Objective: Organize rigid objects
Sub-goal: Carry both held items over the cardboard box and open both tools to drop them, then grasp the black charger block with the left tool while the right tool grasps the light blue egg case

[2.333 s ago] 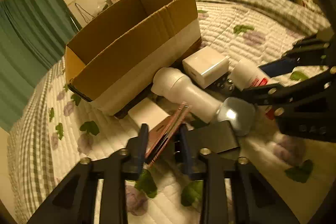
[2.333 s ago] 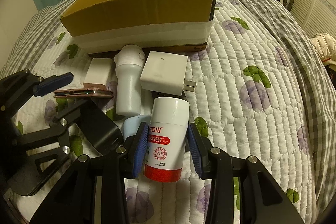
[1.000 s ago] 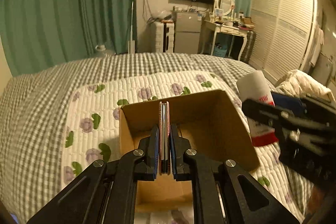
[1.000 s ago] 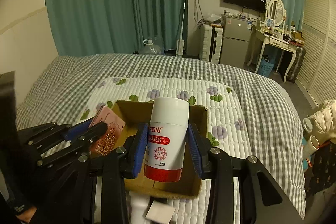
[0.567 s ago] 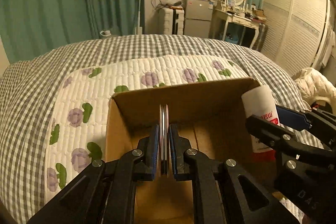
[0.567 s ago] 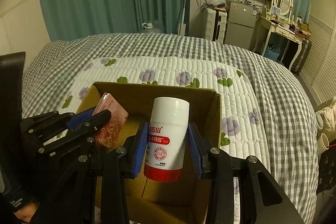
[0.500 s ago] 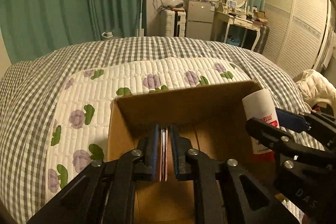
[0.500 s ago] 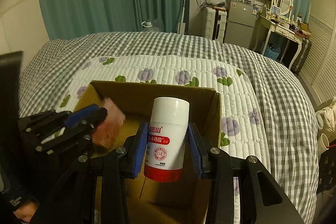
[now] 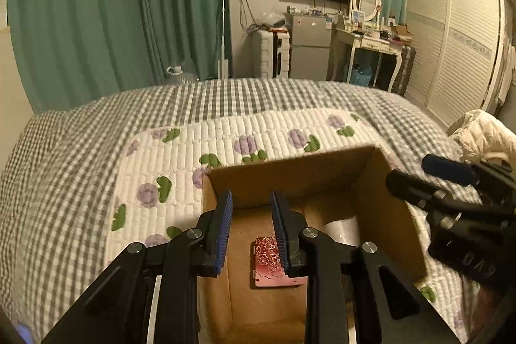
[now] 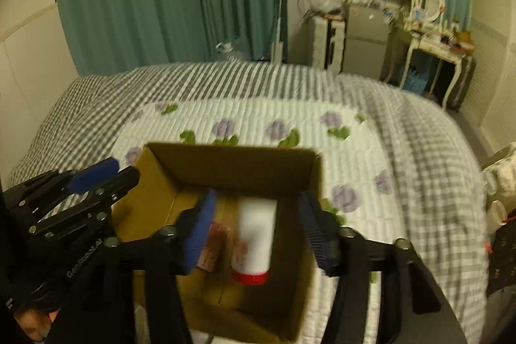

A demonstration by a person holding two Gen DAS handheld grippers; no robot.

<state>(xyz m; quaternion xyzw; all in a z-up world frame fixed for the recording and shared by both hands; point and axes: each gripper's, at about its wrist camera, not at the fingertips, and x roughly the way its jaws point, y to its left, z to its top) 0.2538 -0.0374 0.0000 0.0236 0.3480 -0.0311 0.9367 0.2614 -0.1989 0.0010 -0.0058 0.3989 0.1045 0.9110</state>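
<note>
Both grippers spread; box point(image 9: 371, 182) holds bottle point(image 10: 256, 234), phone point(image 9: 269, 260).

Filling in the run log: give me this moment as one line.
left hand-held gripper: open | right hand-held gripper: open | red phone: in cardboard box | white bottle: in box

Brown cardboard box point(image 9: 391, 234). Inside: red card w/ embossed rose pattern point(image 9: 269, 260); white bottle w/ red band at base point(image 10: 256, 239). White quilt w/ purple flowers, green leaves point(image 9: 180, 150) over grey-white check bedspread point(image 9: 64, 170). Teal curtains point(image 9: 129, 12). Black grippers w/ blue pads point(image 9: 224, 229).
</note>
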